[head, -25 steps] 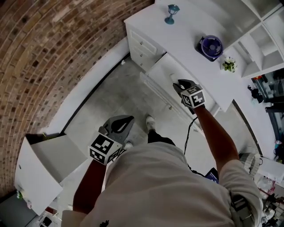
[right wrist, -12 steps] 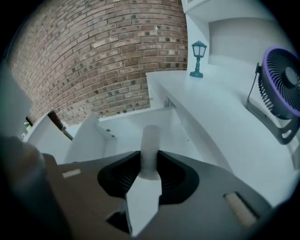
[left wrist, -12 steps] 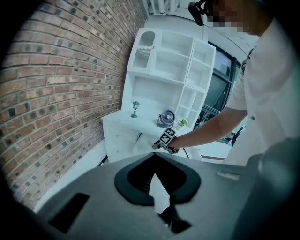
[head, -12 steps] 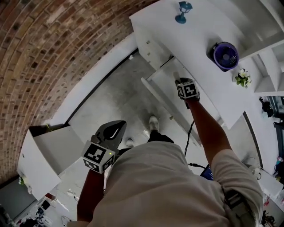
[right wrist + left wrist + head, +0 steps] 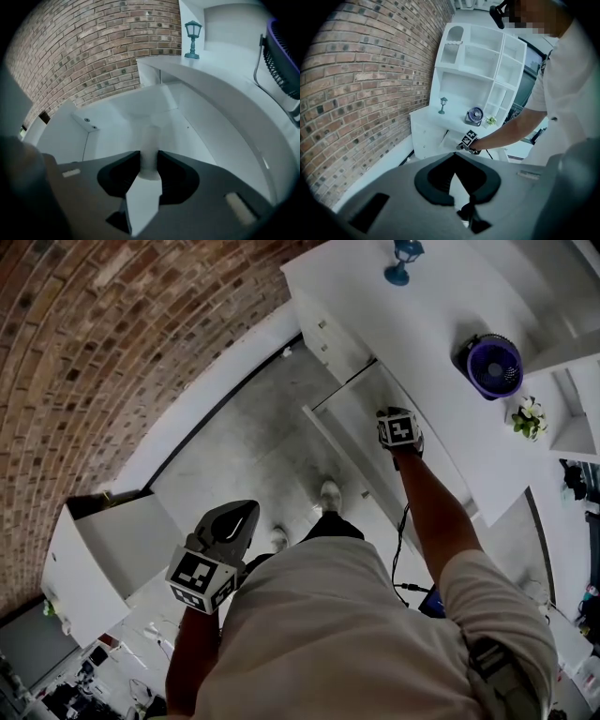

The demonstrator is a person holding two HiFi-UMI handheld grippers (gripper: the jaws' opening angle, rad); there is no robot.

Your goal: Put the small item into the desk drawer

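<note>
**Ana:** Two tools are in your hands. What is in your right gripper [image 5: 149,161]?

**Ben:** Its jaws are squeezed on the small item [image 5: 149,140]. It is a little white round thing, a bit blurry.

**Ana:** Where is it?

**Ben:** You hold it over the inside of the open drawer [image 5: 117,112]. The white drawer walls are all around it. I cannot tell if it touches the bottom.

**Ana:** And from up high?

**Ben:** Your right arm reaches out, and that gripper points down into the drawer [image 5: 349,423] under the white desk [image 5: 422,324]. A small blue lamp [image 5: 403,261] and a purple fan [image 5: 495,362] stand on the desk.

**Ana:** And your other hand?

**Ben:** Your left gripper [image 5: 453,157] is closed with nothing in it. You hold it near your body, well away from the drawer, with the brick wall [image 5: 370,70] on its left
</note>
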